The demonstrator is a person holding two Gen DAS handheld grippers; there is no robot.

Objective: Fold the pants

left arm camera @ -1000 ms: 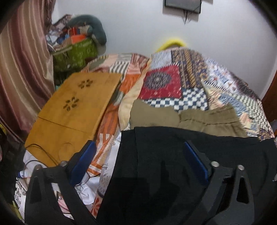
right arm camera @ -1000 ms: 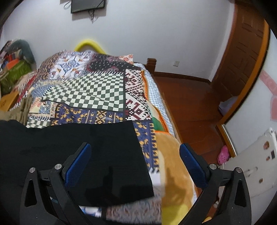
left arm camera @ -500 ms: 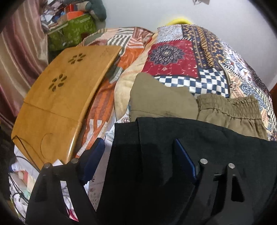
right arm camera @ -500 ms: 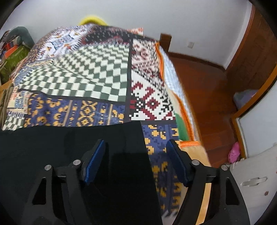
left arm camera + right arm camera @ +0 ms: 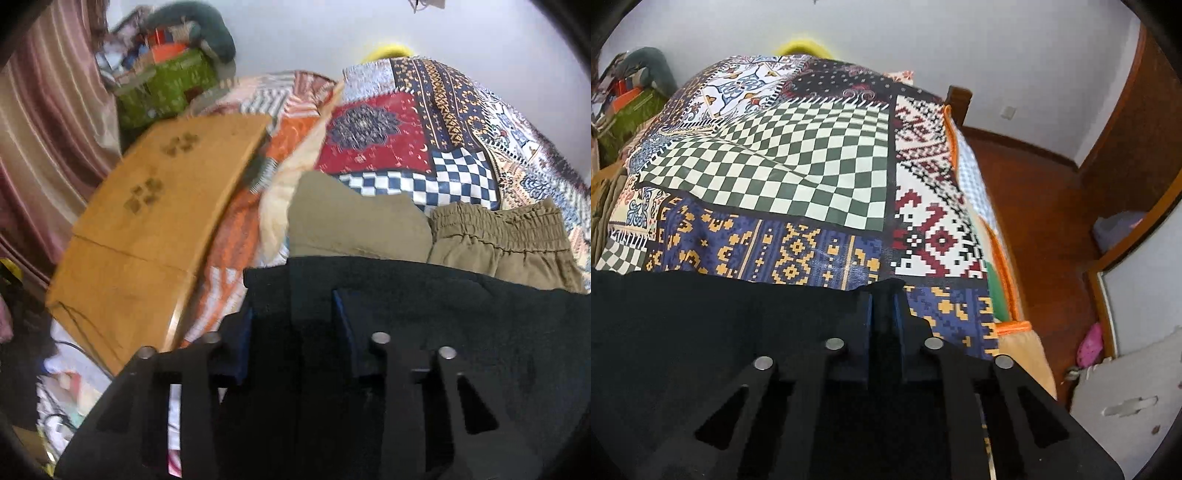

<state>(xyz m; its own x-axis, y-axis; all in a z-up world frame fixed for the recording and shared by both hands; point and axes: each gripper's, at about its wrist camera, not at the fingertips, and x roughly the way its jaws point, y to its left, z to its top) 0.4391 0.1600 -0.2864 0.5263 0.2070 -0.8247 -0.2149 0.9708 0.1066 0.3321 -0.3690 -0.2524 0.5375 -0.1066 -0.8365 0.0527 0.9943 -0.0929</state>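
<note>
A flat wooden board with cut-out flower holes (image 5: 155, 225) lies at the left on the striped orange bedding. Beside it, olive-green trousers with a gathered elastic waistband (image 5: 495, 236) rest on the patchwork quilt of checks and woven motifs (image 5: 812, 173). Nearest the cameras lie the plain black fabric pants (image 5: 461, 325), matte, dark and mostly smooth, spread across the quilt's near edge. The left gripper (image 5: 291, 325) is closing, its blue pads straddling the pants' left corner with cloth between them. The right gripper (image 5: 883, 314) is clamped tight on the pants' right corner, which bunches upward there.
</note>
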